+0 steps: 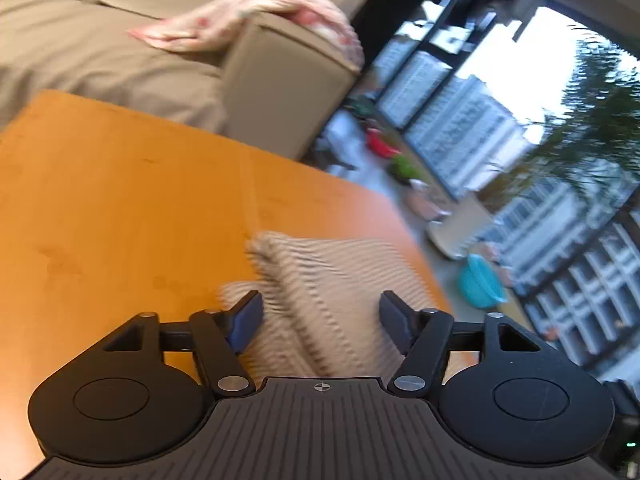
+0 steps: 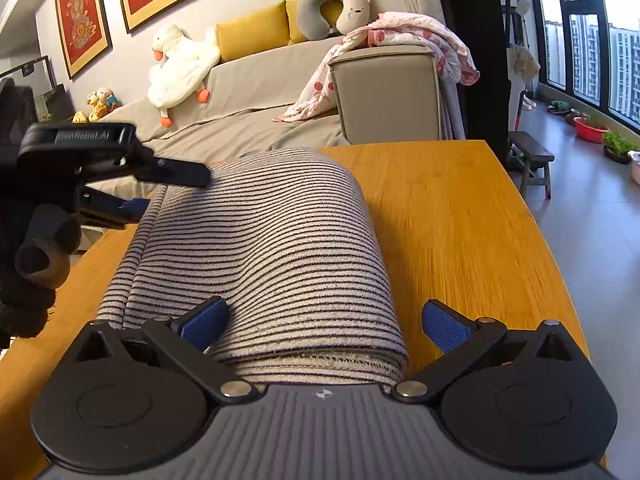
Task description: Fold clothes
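Cream knit garment with thin dark stripes lies folded on orange wooden table. Soft, limp, light; best pinched at layered near hem. Left gripper and right gripper: fingers spread, holding nothing.

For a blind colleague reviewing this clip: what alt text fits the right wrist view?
A folded striped garment lies on an orange wooden table, between the open fingers of the right gripper. The left gripper reaches its far left corner; a sofa with a plush goose stands behind.
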The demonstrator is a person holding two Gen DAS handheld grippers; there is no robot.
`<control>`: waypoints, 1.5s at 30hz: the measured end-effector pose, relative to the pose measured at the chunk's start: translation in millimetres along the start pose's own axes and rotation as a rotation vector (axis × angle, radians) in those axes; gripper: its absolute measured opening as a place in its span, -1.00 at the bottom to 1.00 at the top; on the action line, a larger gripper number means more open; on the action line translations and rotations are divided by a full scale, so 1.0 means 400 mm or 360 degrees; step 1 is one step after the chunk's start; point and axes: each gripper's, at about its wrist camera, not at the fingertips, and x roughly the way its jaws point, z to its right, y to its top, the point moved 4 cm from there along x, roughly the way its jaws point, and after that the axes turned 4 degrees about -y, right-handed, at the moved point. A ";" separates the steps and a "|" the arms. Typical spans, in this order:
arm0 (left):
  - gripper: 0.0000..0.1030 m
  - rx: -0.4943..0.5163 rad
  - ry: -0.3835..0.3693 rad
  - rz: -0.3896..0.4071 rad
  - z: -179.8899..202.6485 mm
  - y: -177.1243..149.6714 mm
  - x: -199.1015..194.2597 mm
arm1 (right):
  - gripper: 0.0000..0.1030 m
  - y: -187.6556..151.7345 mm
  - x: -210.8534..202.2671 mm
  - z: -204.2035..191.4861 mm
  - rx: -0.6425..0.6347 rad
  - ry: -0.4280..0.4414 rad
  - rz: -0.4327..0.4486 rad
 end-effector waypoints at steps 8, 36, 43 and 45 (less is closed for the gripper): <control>0.33 0.0306 0.0101 0.0063 0.067 0.012 0.001 | 1.00 -0.003 0.000 0.003 0.0027 0.0004 0.0000; 0.48 0.0214 -0.0042 0.0059 0.060 -0.019 0.000 | 1.00 -0.004 0.002 0.018 0.0103 0.0053 -0.0019; 0.55 0.0141 0.0130 -0.0046 0.000 -0.059 0.017 | 1.00 0.064 -0.034 0.028 -0.0018 0.0172 0.0033; 0.61 0.0146 0.0128 -0.0047 -0.002 -0.064 0.013 | 1.00 0.143 -0.045 0.056 0.0048 0.0265 0.0053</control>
